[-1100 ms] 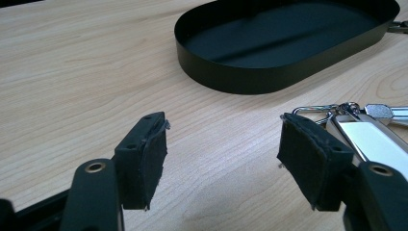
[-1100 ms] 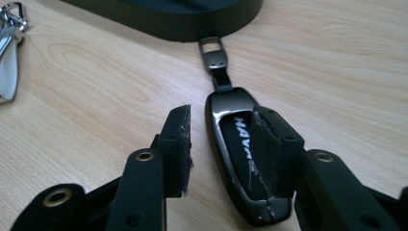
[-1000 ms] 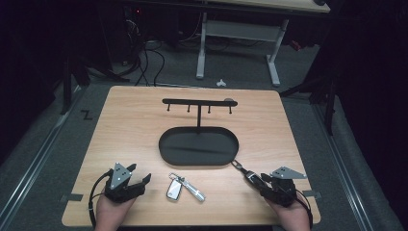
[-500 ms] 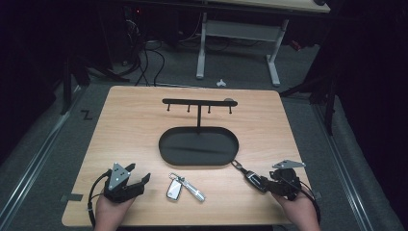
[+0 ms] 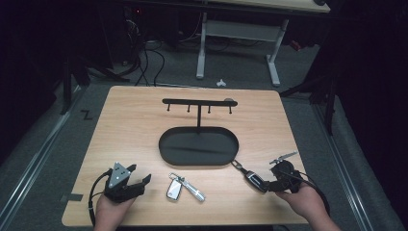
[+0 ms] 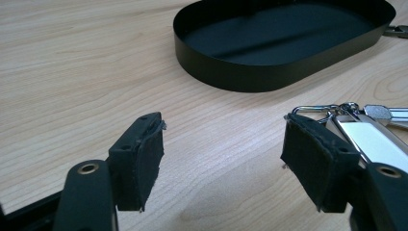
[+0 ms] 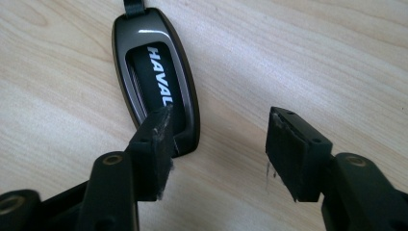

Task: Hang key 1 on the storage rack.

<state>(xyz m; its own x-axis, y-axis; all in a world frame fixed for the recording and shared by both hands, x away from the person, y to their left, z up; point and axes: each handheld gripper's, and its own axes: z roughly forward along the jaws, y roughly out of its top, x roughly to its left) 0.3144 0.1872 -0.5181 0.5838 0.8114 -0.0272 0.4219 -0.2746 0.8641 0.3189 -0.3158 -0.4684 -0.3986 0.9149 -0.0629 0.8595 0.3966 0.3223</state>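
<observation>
High view: right gripper (image 5: 271, 184) just beside fob (image 5: 255, 180) on bench (image 5: 130, 130); left gripper (image 5: 139, 182) left of keys (image 5: 180, 187).
Left gripper view: jaws wide apart, empty, tray (image 6: 284, 43) ahead.
Right gripper view: jaws just been opening, nothing between; fob (image 7: 156, 72) lies just past its left jaw.

Partly hidden/cut off: black key fob (image 7: 156, 82) strap end running off top edge & lower corner sitting behind a right-gripper pad (image 7: 156, 144); silver key bunch (image 6: 365, 130) lying half behind a left-gripper pad (image 6: 315, 163); oval tray (image 6: 269, 77) far rim cropping at top.
</observation>
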